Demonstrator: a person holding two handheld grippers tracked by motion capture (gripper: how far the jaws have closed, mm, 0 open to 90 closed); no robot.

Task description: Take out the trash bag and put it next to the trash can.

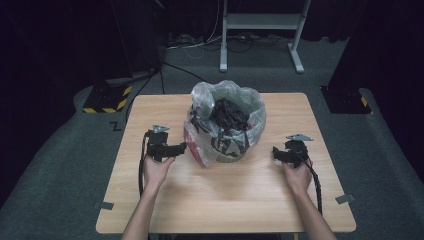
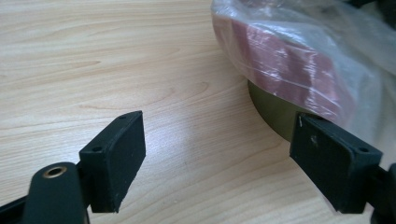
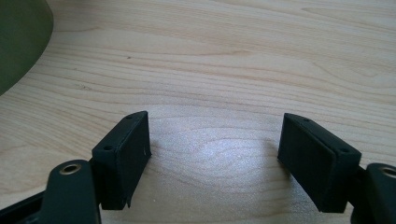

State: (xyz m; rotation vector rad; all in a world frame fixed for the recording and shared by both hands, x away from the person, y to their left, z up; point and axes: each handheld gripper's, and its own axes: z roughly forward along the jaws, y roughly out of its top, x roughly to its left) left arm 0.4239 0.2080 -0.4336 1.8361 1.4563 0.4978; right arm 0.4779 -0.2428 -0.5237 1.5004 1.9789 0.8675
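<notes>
Wooden table: both tools, left and right, spread, flanking bagged bin.

Pretty dim room, walls basically black. The floor is dark grey-green carpet with black cables snaking across it at the back. A pale wood-grain table sits in the middle, small grey tape tabs at its near corners. Behind it there's a light grey metal stand frame, plus a yellow-and-black hazard-striped base on the left.
</notes>
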